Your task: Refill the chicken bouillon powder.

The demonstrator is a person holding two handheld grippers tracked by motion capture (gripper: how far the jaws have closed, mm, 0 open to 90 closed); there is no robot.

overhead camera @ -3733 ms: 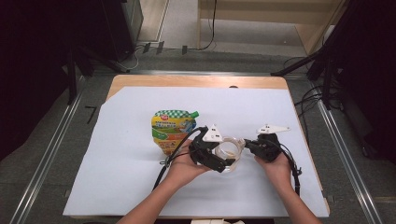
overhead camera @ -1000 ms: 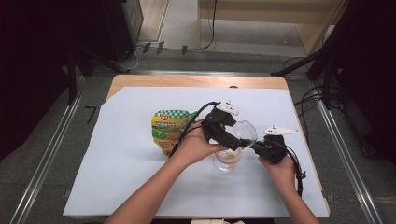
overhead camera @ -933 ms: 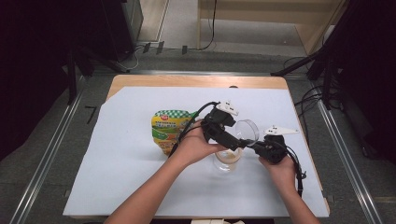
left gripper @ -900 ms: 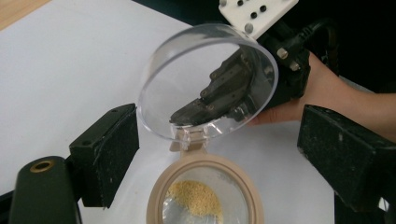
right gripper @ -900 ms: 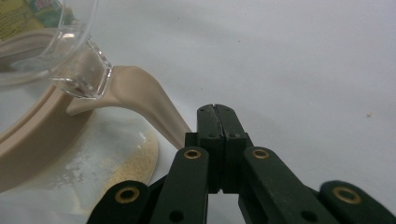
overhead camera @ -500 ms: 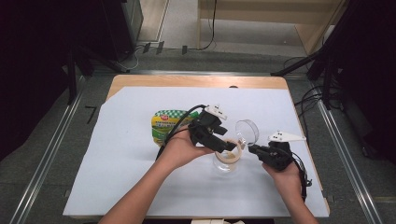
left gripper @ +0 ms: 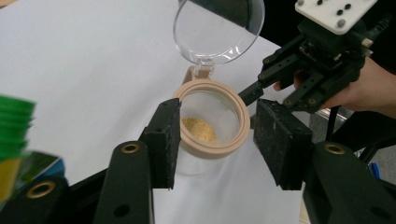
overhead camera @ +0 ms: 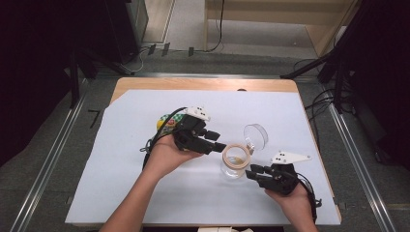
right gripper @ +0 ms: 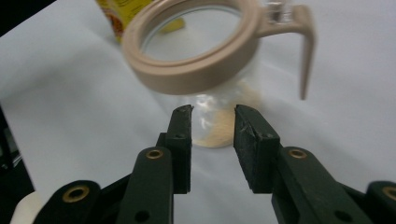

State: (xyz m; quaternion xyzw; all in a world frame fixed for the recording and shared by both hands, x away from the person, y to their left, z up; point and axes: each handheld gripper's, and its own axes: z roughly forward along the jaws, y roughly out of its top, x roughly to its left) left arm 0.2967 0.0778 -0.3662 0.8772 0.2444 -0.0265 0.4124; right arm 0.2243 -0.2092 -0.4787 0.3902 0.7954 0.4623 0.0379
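Yellow grains in the jar (left gripper: 208, 128) show past the spread left claw (left gripper: 217, 135); right claw (right gripper: 212, 123) slightly apart.

A light wooden table (overhead camera: 145, 86) stands on a grey carpeted floor (overhead camera: 43, 159), most of its top covered by a white sheet (overhead camera: 121, 179), with bare wood showing along the far edge. Metal floor rails (overhead camera: 46, 166) run past its left and right sides. Beyond the far edge sit pale wooden furniture (overhead camera: 270, 12), black cables (overhead camera: 217, 29) and dark stands in shadow.
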